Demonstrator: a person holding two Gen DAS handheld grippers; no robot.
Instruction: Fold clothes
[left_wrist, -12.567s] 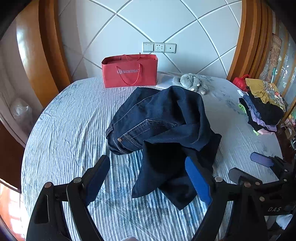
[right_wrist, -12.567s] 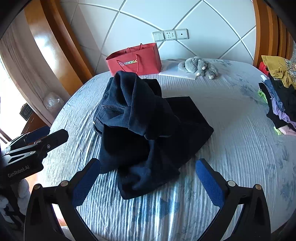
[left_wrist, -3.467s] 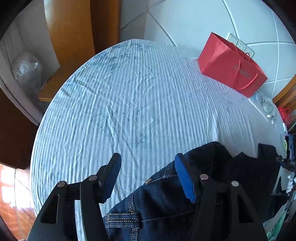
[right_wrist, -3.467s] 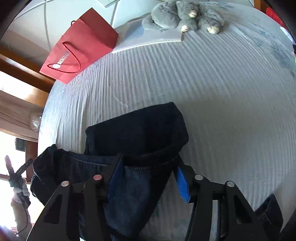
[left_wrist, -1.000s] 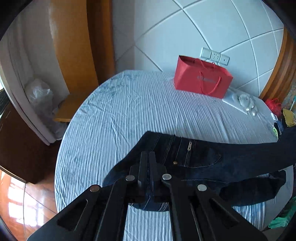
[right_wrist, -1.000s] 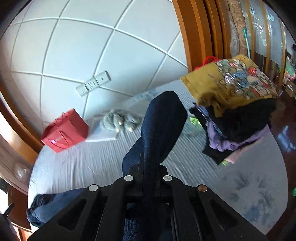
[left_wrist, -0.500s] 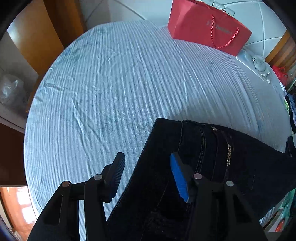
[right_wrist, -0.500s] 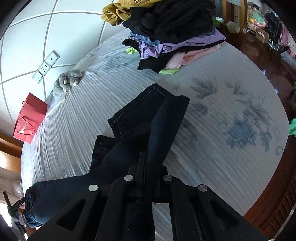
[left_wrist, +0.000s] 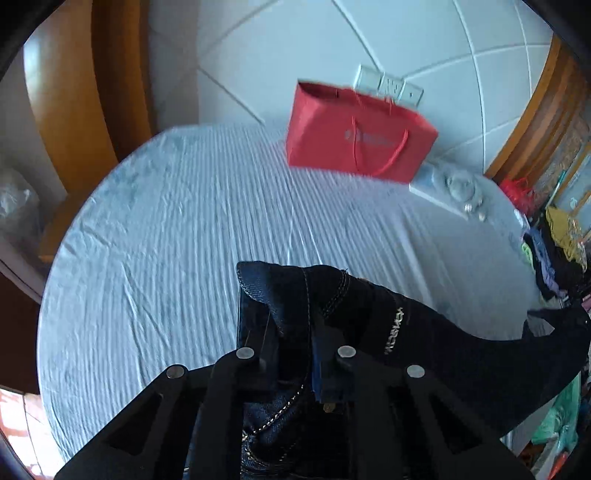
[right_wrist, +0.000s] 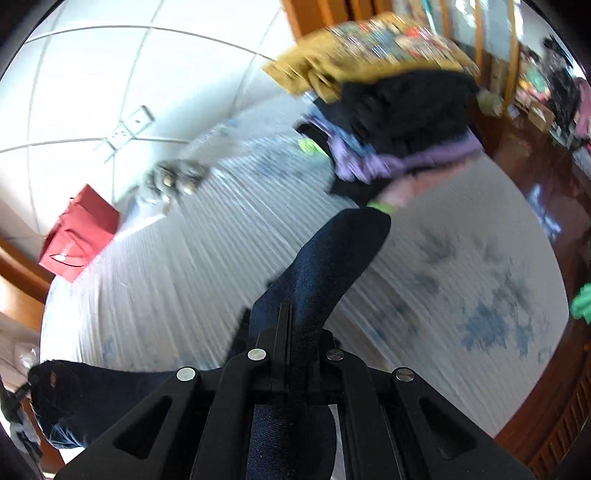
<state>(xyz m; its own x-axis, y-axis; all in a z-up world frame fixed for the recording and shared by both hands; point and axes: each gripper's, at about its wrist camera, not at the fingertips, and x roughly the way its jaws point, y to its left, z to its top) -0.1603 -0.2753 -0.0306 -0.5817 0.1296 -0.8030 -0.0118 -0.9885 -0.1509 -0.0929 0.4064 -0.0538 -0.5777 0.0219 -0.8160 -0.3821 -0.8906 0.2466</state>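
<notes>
Dark blue denim jeans (left_wrist: 369, 314) hang over the pale striped round bed (left_wrist: 184, 240), stretched between both tools: left tool (left_wrist: 291, 332), its jaws just closing, clamps the waistband (stitched edge showing); right tool (right_wrist: 291, 325) stays clenched on a trouser leg

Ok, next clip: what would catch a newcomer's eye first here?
The dark blue jeans, stretched between both grippers: the left gripper has just been closing on the waistband, and the right gripper is shut on a leg. Behind them a red paper bag stands at the far edge of the striped bed, and a heap of clothes sits at its right side.
</notes>
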